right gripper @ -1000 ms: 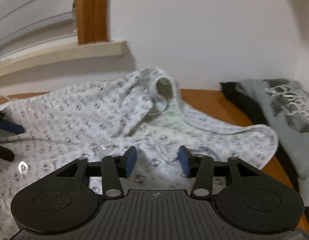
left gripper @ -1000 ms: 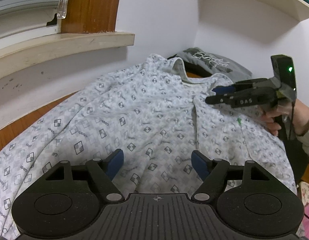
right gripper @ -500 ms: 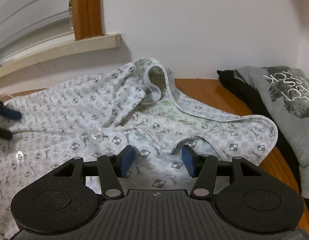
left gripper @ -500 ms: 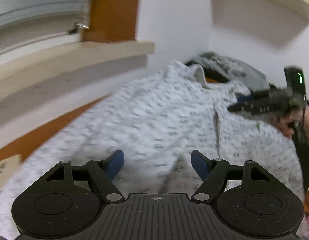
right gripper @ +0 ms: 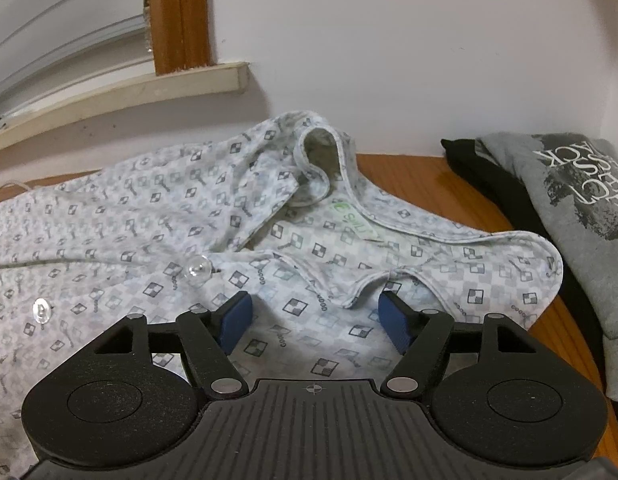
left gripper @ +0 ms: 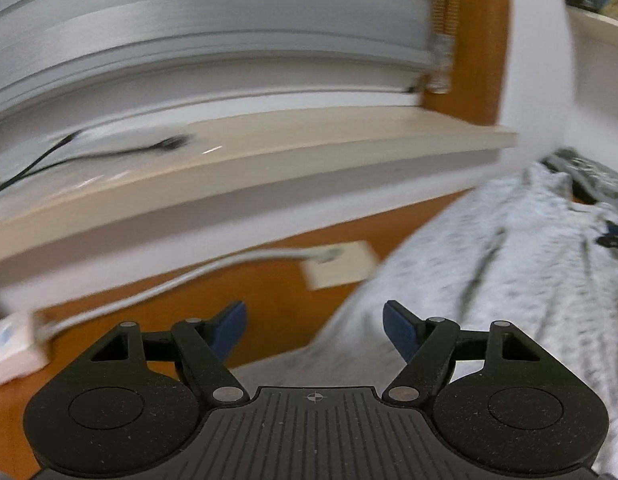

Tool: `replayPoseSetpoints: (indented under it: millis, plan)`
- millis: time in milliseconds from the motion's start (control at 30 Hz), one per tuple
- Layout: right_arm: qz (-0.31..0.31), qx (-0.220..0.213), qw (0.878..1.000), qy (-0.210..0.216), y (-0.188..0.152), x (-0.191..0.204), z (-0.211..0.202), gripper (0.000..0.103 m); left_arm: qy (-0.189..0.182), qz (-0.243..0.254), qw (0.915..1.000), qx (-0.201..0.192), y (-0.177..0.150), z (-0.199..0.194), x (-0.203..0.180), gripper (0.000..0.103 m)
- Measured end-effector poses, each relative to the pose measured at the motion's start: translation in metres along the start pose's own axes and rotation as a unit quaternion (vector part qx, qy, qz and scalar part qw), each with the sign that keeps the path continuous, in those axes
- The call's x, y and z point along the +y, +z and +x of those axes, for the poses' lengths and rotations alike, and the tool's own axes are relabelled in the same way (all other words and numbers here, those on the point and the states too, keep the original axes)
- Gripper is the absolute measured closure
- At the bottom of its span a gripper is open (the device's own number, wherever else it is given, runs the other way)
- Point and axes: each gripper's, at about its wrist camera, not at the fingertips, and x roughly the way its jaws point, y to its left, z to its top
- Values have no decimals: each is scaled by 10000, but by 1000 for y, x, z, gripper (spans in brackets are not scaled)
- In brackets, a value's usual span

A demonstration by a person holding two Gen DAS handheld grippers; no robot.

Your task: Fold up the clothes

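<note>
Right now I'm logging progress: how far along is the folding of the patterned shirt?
Done: the white checker-print button shirt lies spread on the orange wooden table, no fold visible. In hand: nothing; the left gripper and right gripper both have open, empty jaws. Left: every fold. The left view is blurred.

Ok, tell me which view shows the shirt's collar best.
The right wrist view: the collar of the patterned shirt sits sharp and centred there. The left wrist view is motion-blurred, showing only a smeared collar at its right edge.
</note>
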Motion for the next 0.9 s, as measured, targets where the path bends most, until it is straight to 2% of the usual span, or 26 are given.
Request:
replayPoseSetpoints:
  millis: [133,267,333,467,567,733,900]
  plan:
    - [-57,-53,9999,-96,0,2,-2,35,311,-289,9990,-144,-18,-8,24,25]
    - [-668,-170,9972,-303,3,25,-9,38,413,-370,9984,-147,-28,-17,33,25]
    - [-915,-260,9953,-180,10,46,-13,38,469,-354,9982,-142,-31,-20,37,25]
    - [-1319,-389,9890,544,33,111,-8,38,574,-328,9977,-133,-36,-28,44,25]
    - [-1655,-326,9786,1177,48,176,10,38,550,-414,9975,-148,-40,-34,51,25]
    - [-2147,-250,9523,2156,59,287,33,38,561,-488,9971,-142,-48,-46,58,24]
    - [-2677,-39,9200,2863,54,375,49,39,570,-459,9973,-111,-60,-58,62,24]
